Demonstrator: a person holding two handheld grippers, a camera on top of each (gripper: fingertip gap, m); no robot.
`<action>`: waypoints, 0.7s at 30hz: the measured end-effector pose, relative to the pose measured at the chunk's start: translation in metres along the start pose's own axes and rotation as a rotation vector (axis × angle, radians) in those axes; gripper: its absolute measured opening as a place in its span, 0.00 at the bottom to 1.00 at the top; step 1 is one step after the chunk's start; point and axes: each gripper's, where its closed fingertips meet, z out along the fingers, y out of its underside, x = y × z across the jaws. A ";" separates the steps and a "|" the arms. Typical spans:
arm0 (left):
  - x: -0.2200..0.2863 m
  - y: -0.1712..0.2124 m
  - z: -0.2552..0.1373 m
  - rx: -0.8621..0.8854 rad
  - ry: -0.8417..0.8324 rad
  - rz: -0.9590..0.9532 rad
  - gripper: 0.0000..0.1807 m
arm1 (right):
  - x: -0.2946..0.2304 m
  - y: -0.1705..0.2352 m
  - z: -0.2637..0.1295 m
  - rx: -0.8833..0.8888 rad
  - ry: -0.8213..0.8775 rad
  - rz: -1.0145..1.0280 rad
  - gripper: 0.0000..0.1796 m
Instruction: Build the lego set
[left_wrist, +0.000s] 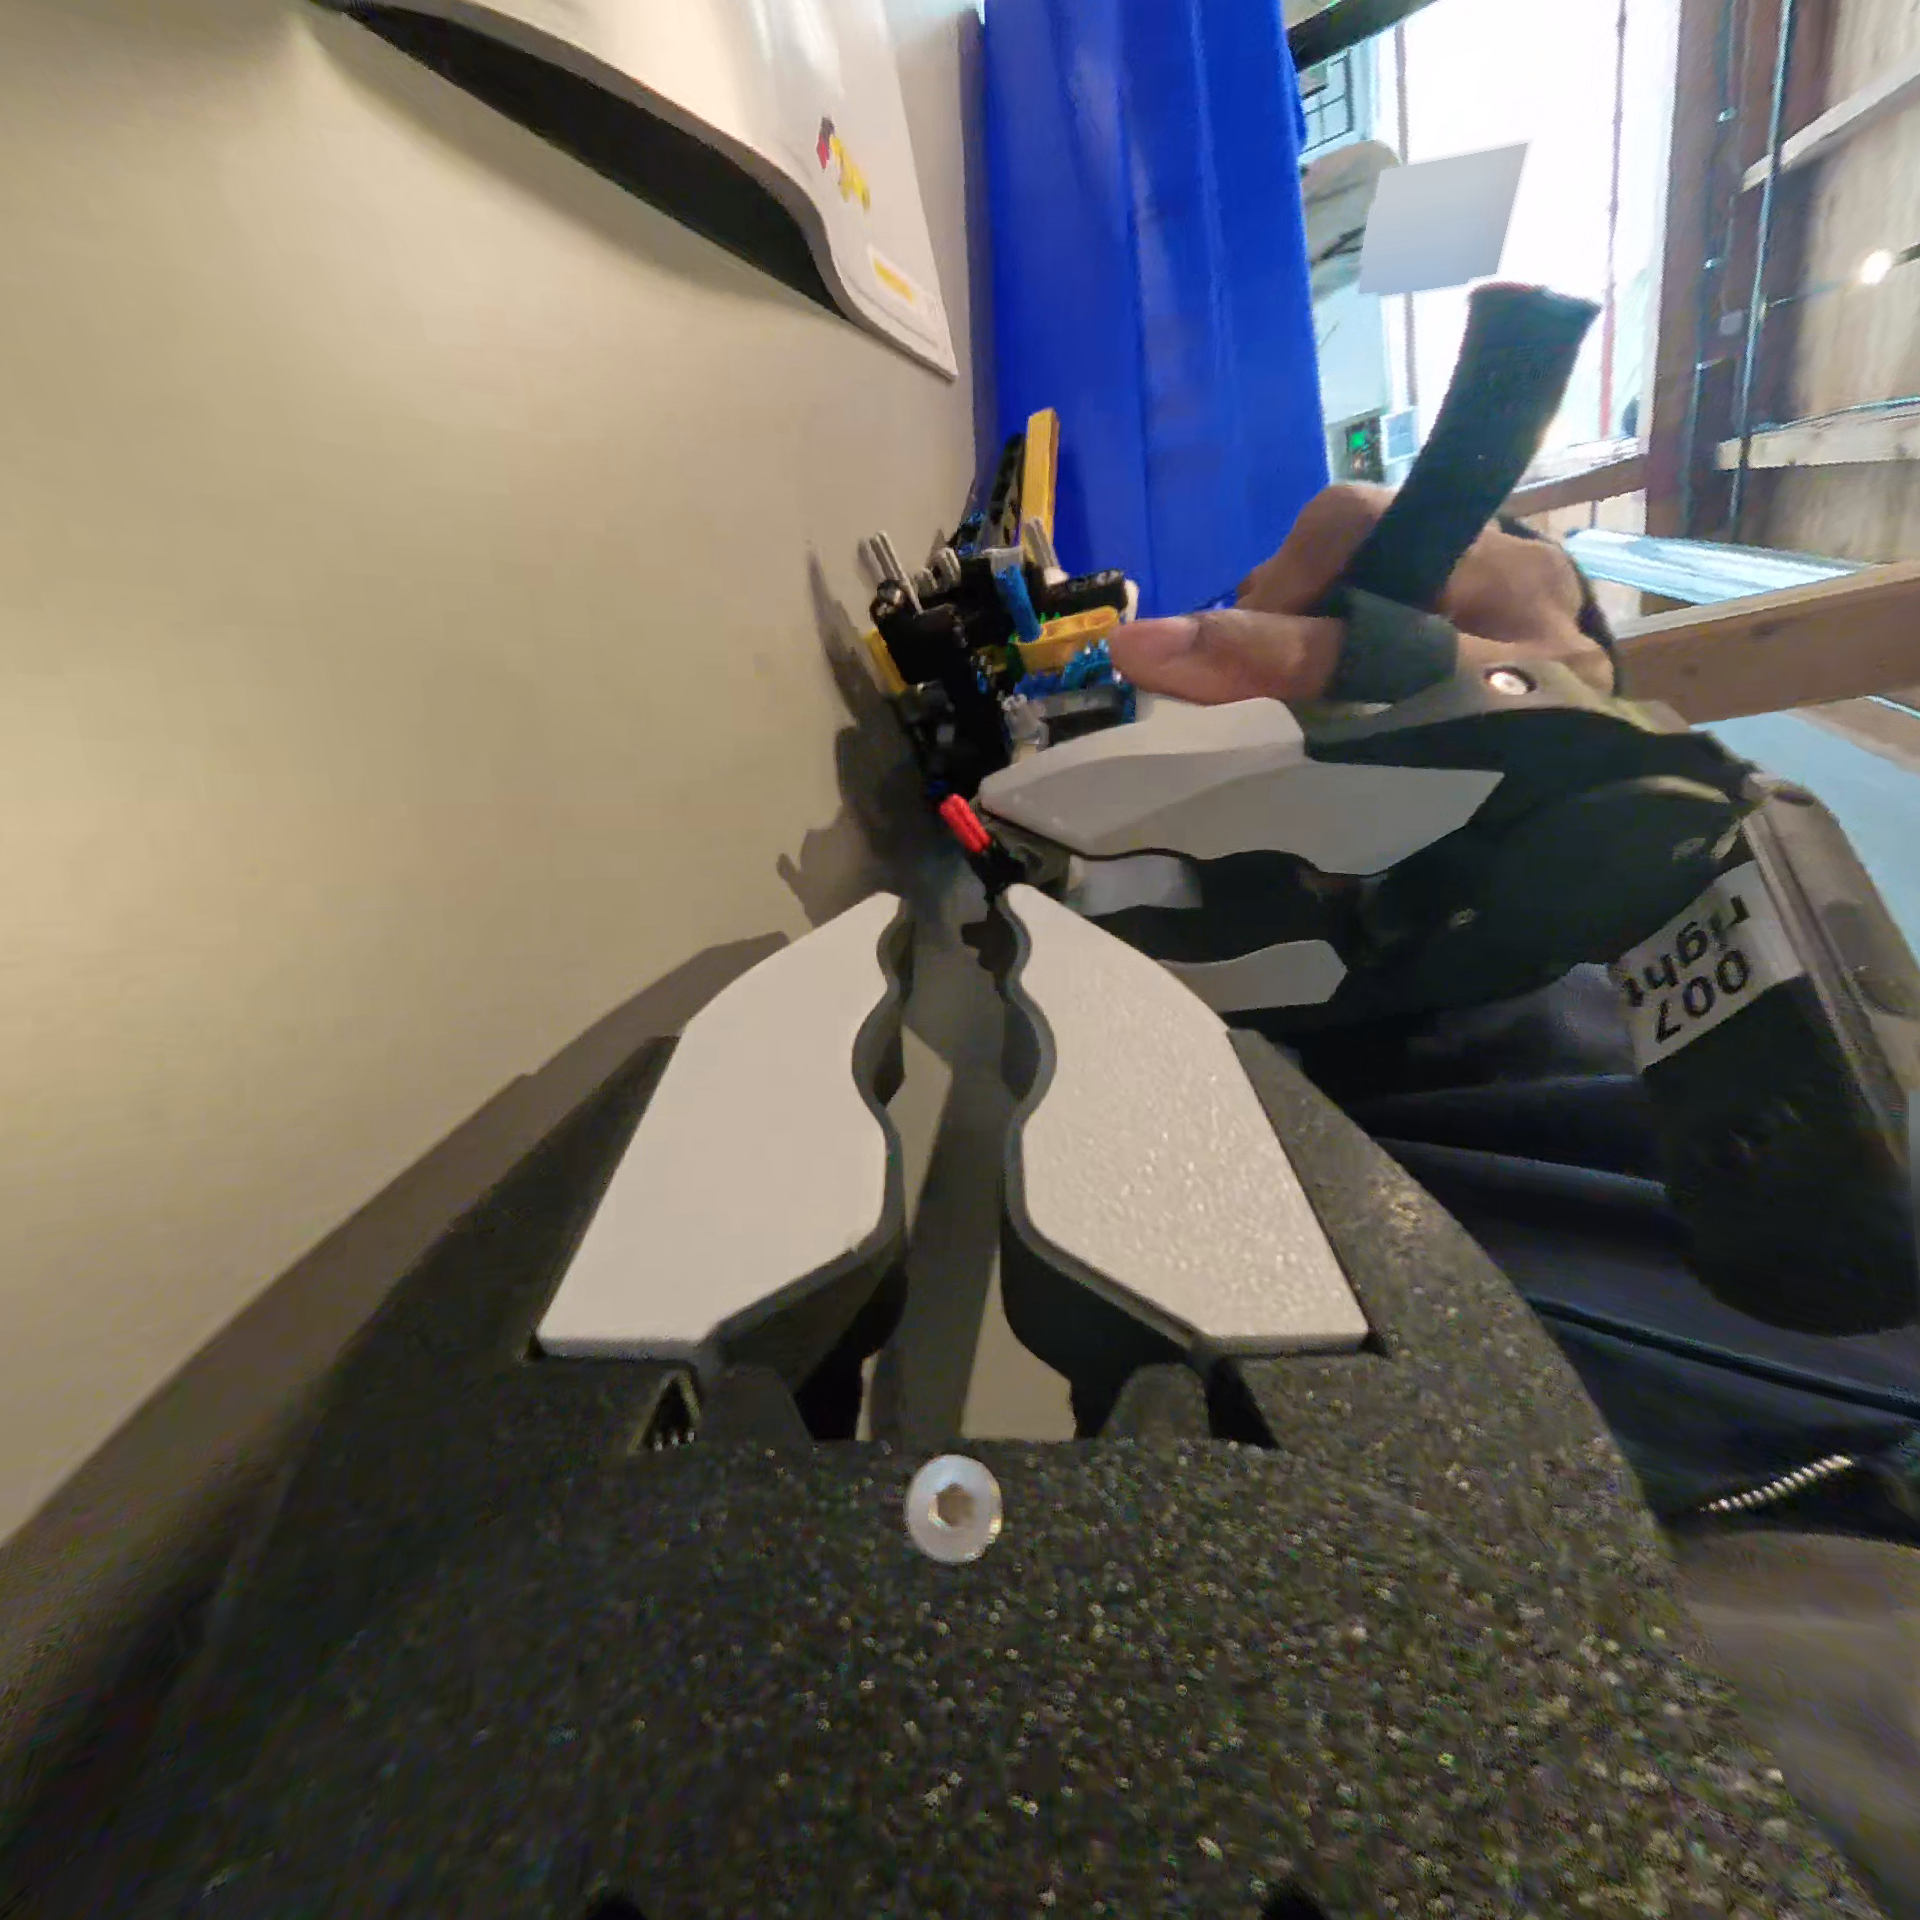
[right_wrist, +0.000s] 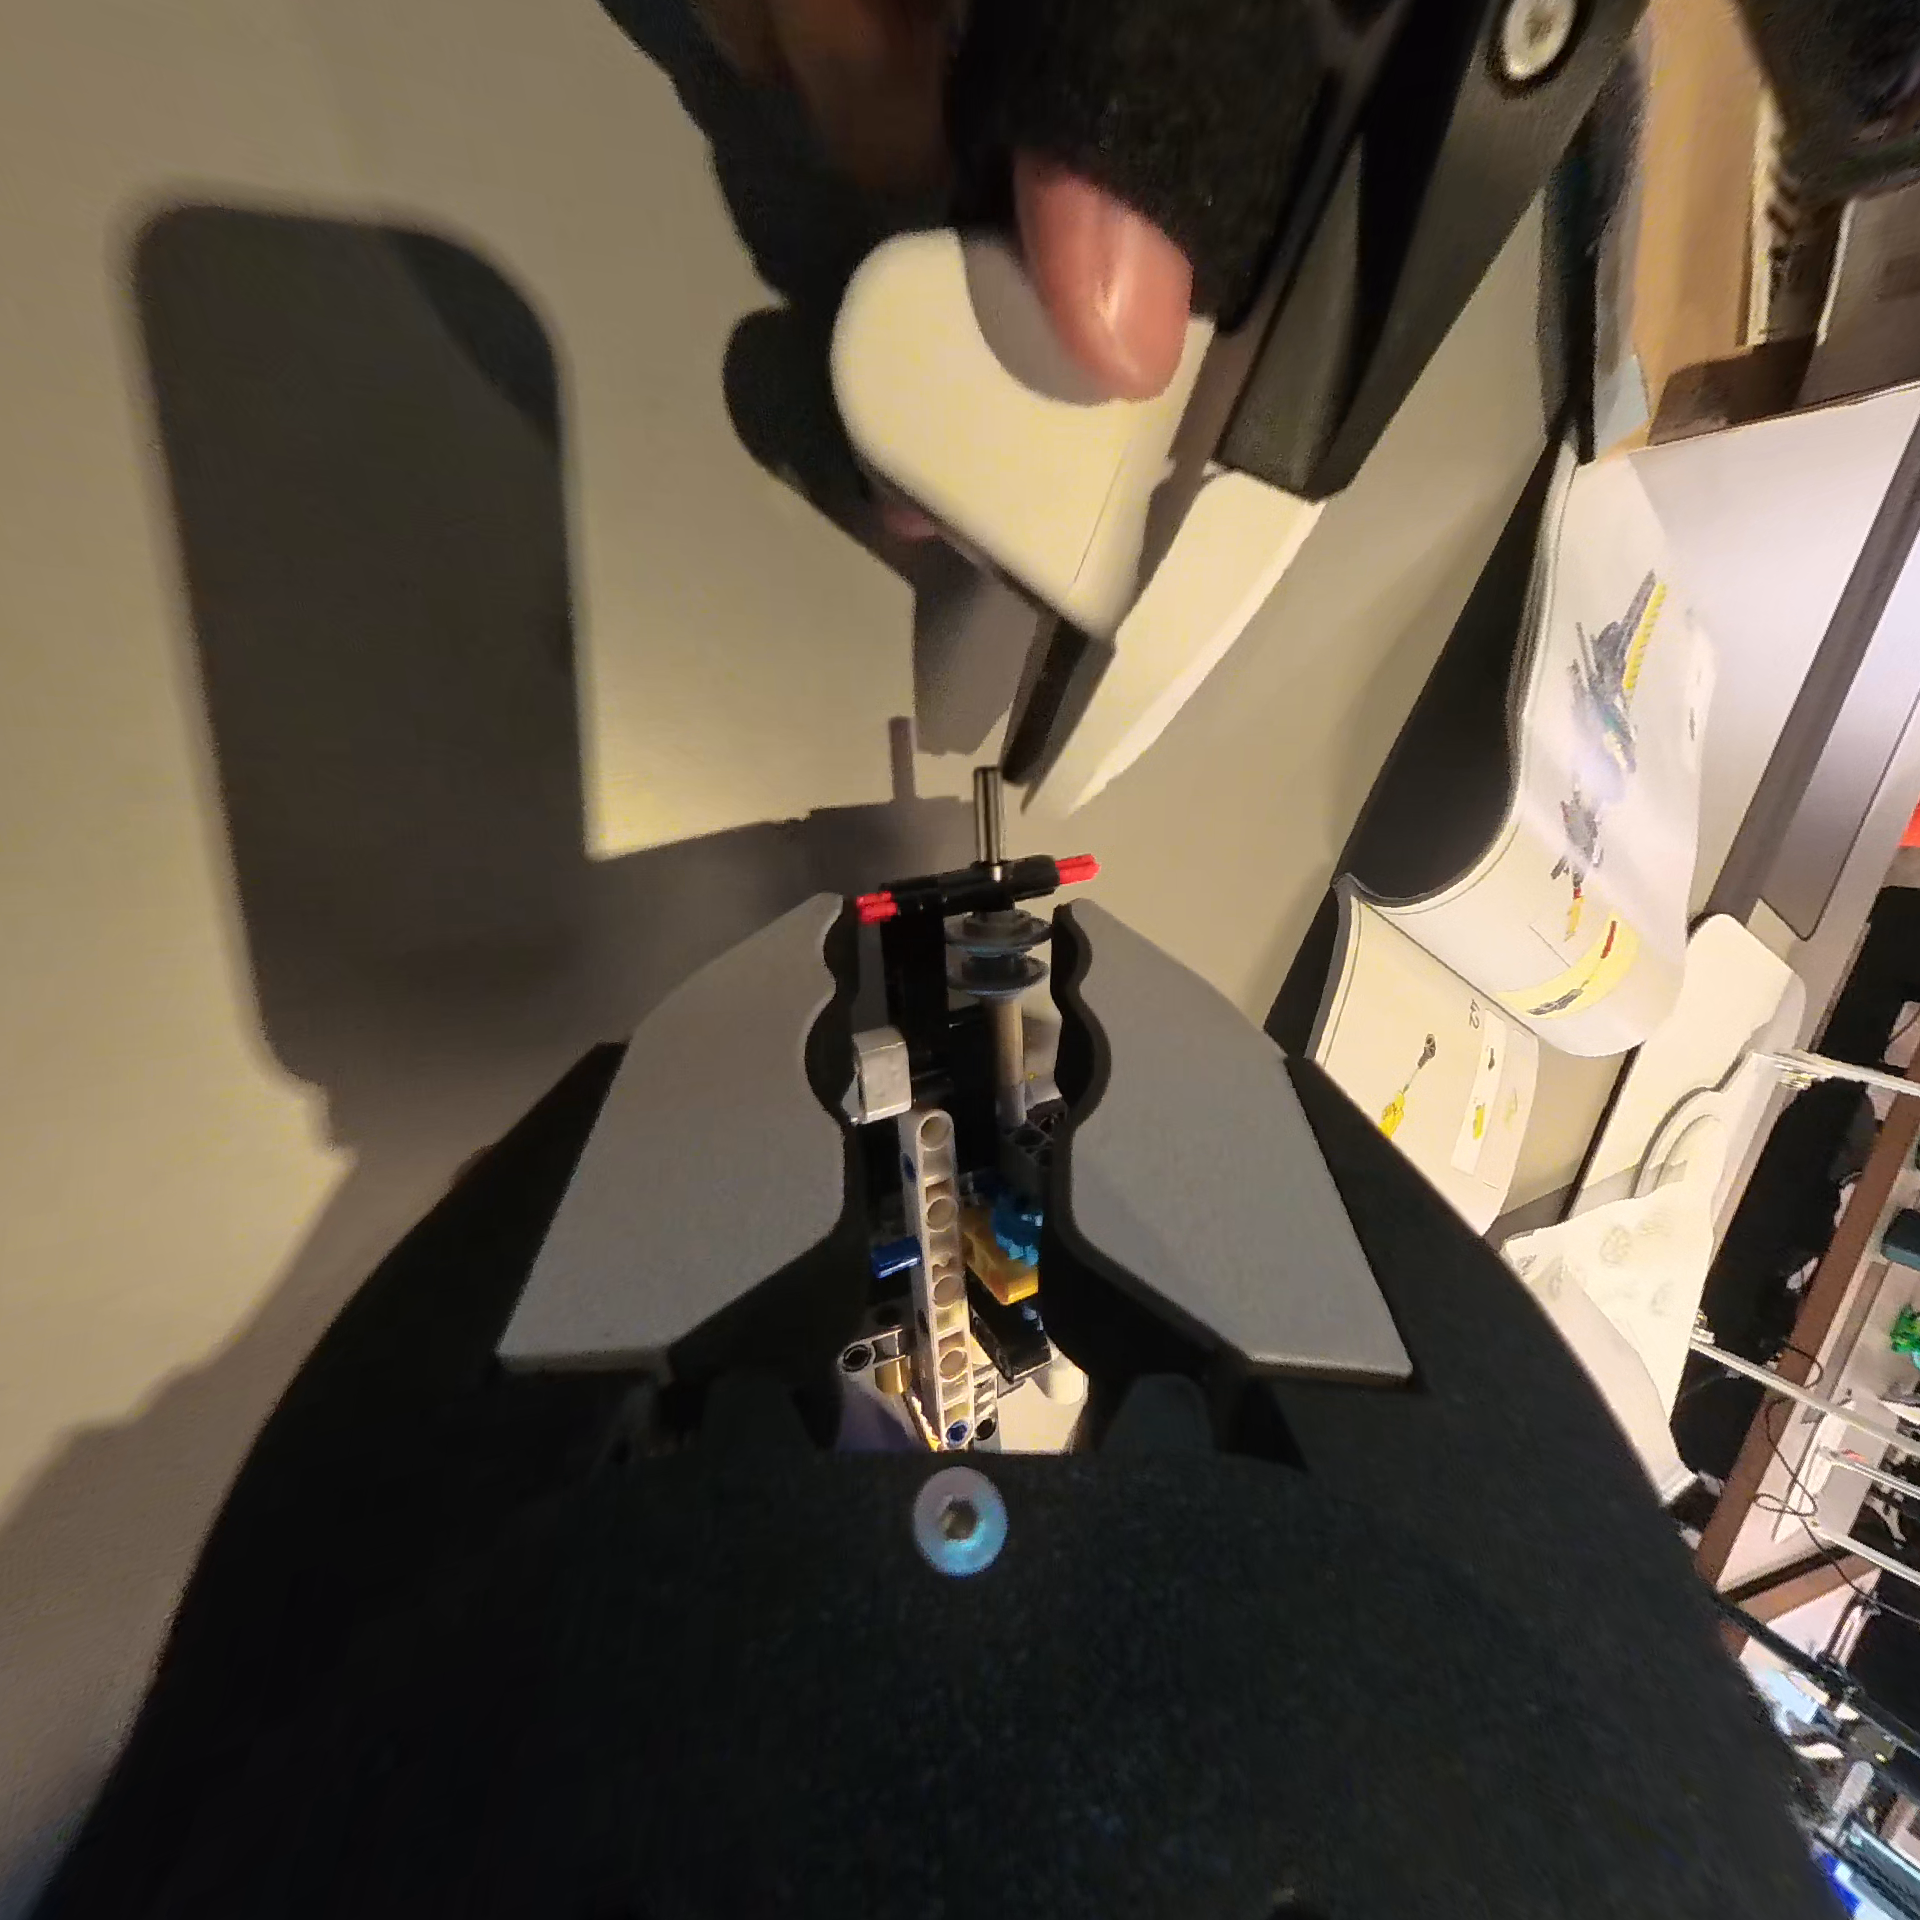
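On the plain beige table (right_wrist: 312, 727), the right claw (right_wrist: 956, 1039) squeezes the half-built lego model (right_wrist: 940, 1195) while the left claw (right_wrist: 1023, 795), almost closed, seems to pinch its dark rod (right_wrist: 987, 831), which likely needs a gentle, straight push next.

The model (right_wrist: 956, 1143) is glossy hard plastic. The right gripper (right_wrist: 951, 925) has matt grey pads (right_wrist: 717, 1122) on a rough, grainy black body. The table (left_wrist: 364, 675) is smooth and matt. A booklet (right_wrist: 1600, 831) is glossy paper.
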 end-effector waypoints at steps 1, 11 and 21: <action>0.002 0.000 0.002 0.000 0.015 -0.009 0.08 | 0.001 -0.001 0.000 0.007 0.009 0.001 0.19; 0.010 0.005 0.008 -0.027 0.113 -0.086 0.06 | 0.004 -0.004 0.001 0.030 0.052 -0.006 0.19; 0.016 0.008 0.008 -0.028 0.115 -0.010 0.03 | 0.001 -0.002 0.002 0.009 -0.030 0.066 0.26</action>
